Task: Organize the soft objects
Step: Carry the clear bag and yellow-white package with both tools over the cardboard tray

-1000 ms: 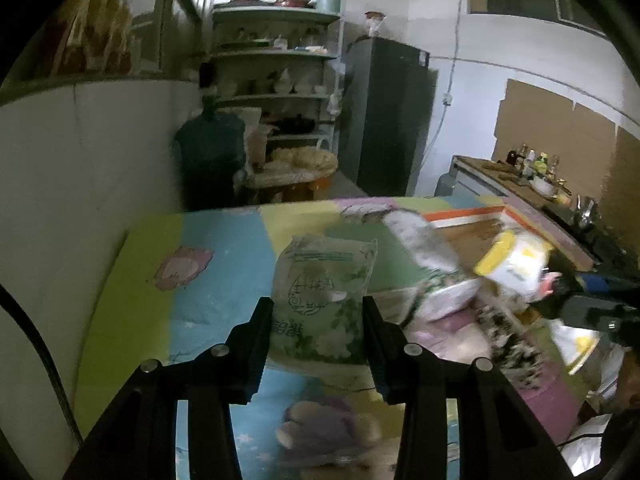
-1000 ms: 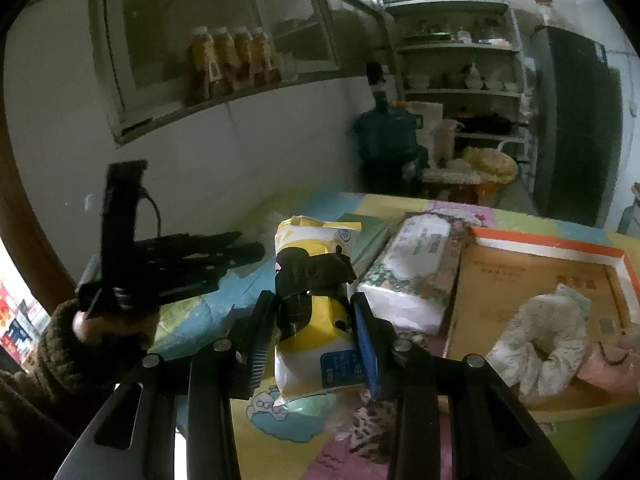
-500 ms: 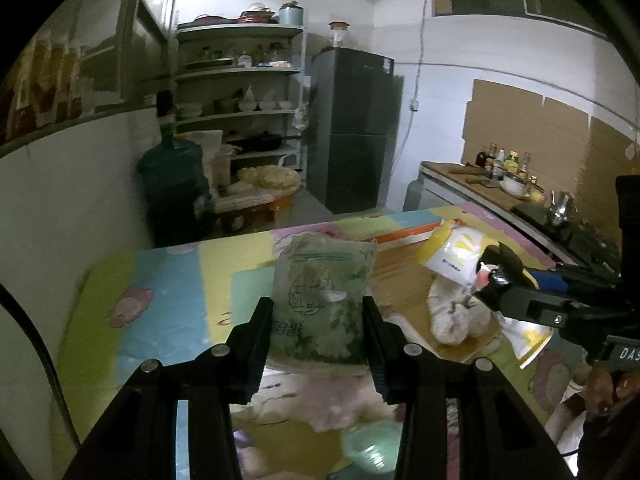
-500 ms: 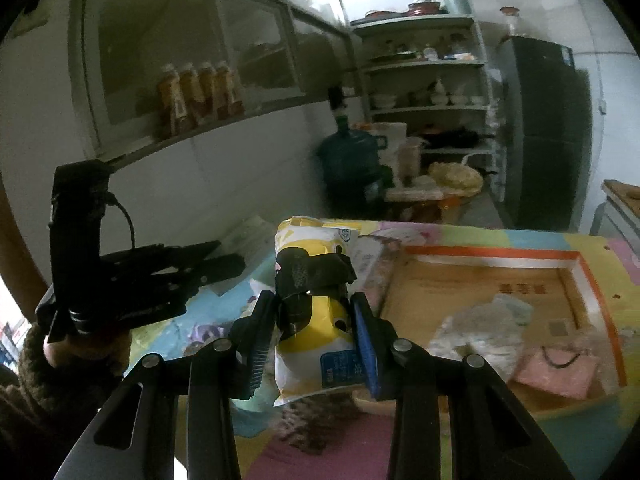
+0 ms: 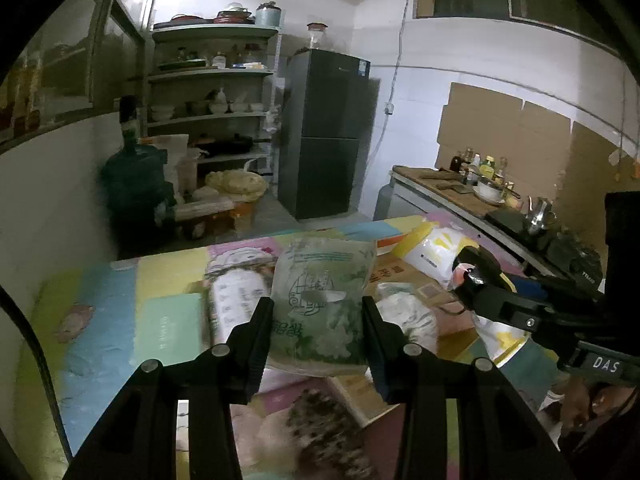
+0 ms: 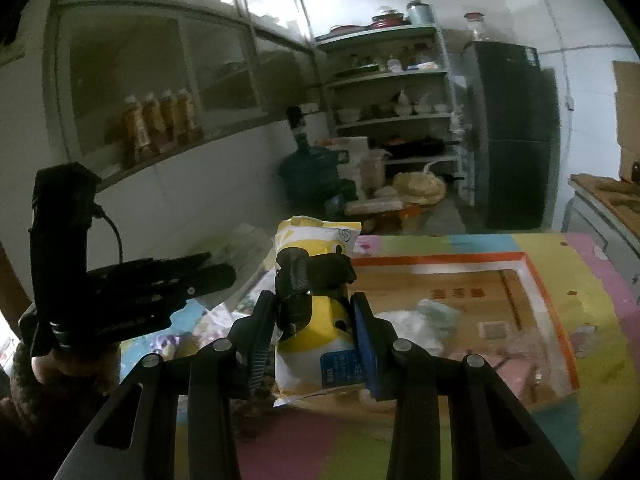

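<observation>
Your left gripper (image 5: pixel 318 334) is clamped on a green-and-white tissue pack (image 5: pixel 322 300); the pack stands upright between the two fingers, its top well past the tips, raised over the table (image 5: pixel 100 320) with the colourful mat. Green print and a round emblem cover its face, but the characters are too blurred to read. Left of it and lower, a floral tissue pack (image 5: pixel 234 300) lies on the mat.

Your right gripper (image 6: pixel 316 334) is closed on a yellow-and-white packet (image 6: pixel 316 320), gripped at its middle, with a black printed figure on the upper half and a small blue label near the bottom right whose text is too small to read. In the left wrist view that same gripper comes in from the right and carries white lettering "DAS" on its body.

Beyond the yellow packet, to the right, an orange-edged cardboard tray (image 6: pixel 532 280) sits on the table with red characters printed on its floor, not legible. A white crumpled soft item (image 6: pixel 416 318) and a pink one (image 6: pixel 516 368) lie inside it.
</observation>
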The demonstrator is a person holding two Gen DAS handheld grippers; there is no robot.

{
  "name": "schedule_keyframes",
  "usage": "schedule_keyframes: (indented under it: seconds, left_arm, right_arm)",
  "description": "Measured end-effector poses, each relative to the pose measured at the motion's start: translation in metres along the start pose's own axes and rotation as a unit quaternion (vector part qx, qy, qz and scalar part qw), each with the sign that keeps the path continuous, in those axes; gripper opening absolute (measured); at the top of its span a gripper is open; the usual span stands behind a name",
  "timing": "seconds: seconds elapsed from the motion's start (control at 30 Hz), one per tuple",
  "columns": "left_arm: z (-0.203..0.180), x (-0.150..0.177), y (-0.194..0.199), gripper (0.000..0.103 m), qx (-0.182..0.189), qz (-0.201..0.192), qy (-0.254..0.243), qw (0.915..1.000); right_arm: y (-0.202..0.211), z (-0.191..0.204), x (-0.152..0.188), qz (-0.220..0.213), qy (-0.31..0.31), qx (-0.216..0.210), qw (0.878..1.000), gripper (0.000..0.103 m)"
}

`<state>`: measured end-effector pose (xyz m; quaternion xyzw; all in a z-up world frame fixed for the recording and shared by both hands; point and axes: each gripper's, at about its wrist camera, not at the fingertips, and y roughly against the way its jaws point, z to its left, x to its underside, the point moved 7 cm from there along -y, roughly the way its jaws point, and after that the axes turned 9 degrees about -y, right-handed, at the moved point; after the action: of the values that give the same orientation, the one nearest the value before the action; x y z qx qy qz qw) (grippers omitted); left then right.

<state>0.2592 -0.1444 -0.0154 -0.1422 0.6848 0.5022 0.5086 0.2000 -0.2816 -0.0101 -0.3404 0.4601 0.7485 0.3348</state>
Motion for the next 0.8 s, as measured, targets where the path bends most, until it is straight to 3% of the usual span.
schedule_keyframes:
  seconds: [0.8]
  left_arm:
    - [-0.081, -0.037, -0.079, 0.043, 0.047, 0.020, -0.018, 0.9985]
  right_arm:
    - [0.024, -0.106, -0.026, -0.023, -0.031, 0.065, 0.997, 0.039]
